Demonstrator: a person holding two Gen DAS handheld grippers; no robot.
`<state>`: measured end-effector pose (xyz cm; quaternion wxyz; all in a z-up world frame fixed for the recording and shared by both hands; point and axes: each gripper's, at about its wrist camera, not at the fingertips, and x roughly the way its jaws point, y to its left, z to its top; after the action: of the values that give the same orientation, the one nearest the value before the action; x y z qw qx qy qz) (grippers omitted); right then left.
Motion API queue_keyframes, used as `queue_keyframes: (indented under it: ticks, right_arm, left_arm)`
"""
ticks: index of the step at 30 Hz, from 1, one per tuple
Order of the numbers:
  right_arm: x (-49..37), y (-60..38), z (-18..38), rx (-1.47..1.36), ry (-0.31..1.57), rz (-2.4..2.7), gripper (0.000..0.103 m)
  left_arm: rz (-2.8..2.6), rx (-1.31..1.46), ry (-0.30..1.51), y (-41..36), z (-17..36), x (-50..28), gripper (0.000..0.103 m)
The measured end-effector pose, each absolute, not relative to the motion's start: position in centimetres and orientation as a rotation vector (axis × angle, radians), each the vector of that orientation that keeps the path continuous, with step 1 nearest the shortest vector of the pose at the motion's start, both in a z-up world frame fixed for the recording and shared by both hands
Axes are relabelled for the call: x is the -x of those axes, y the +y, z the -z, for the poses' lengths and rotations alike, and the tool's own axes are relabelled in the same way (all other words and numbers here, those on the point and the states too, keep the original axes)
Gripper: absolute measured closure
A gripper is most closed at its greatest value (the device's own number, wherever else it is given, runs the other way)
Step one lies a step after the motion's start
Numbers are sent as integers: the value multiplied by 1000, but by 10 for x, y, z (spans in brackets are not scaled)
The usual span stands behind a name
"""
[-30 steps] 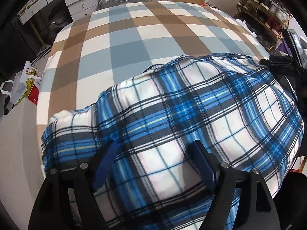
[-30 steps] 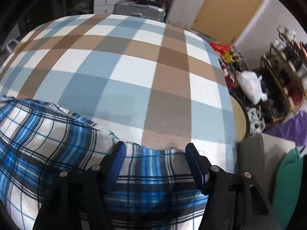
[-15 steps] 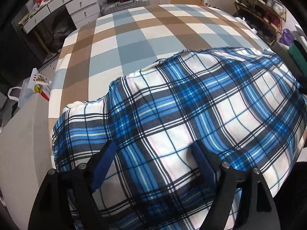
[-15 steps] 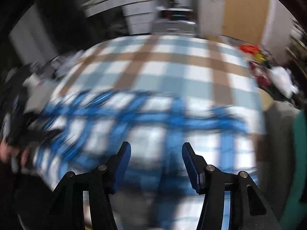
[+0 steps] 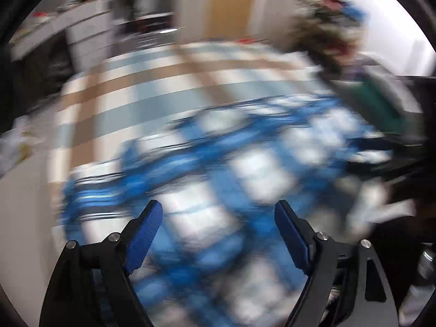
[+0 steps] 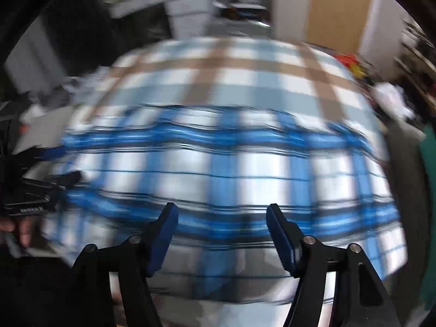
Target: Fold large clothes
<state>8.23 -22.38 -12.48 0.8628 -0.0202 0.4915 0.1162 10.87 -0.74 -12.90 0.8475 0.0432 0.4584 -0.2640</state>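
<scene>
Nearest, my right gripper [image 6: 222, 227]: jaws apart, having just been opening, nothing between them. My left gripper [image 5: 218, 224]: jaws apart, likewise empty. Just ahead of and below both lies the blue plaid garment [image 6: 226, 169], already folded into a band whose long axis runs crosswise to my fingers. Both grippers stand equally near its close edge. Beyond it, the checked bedcover [image 6: 245, 73] lies bare; both views are motion-blurred

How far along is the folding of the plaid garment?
Done: the blue plaid garment lies in a compact block on the checked bedcover. In hand: nothing; left gripper and right gripper hover, jaws open. Left: blur hides whether further folds are needed.
</scene>
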Motion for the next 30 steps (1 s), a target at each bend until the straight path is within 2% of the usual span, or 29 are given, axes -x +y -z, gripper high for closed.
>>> queue_keyframes:
  ticks: [2,4,7,12,16,18,20,22,24,30]
  right_arm:
    - [-73,-202,132,70,1034,-291,34]
    - [-73,-189,156,138,1083,-278,35]
    - [-68,-189,186,180,1064,-256,33]
    - [-59,-192,174,177,1094,-272,33]
    - [-62,-200,146,160,1001,-270,32]
    - [-73,-204,146,160,980,-219,26]
    - [-88,-212,163,123,1047,-183,25]
    - [-96,-217,190,66,1156,-191,18]
    - [-94,-211,188,111,1121,-212,14]
    - [-118,-213,151,52,1016,-191,14]
  left_arm:
    - [552,-218,1006,-31,143,-102,22]
    - [501,-313,1130,-45,176,-108,22]
    - [485,-379,1107,-52,183,-108,16]
    - [458,-407,1089,-55,179,-105,15]
    - [452,-372,1103,-52,178,-109,15]
    - [448,-371,1102,-50,182,-107,14]
    - [442,-376,1103,-52,182,-105,14]
    - [435,-375,1107,-51,182,-105,14]
    - [434,-371,1109,-51,182,-105,14]
    - [438,-363,1080,-47,183,-105,11]
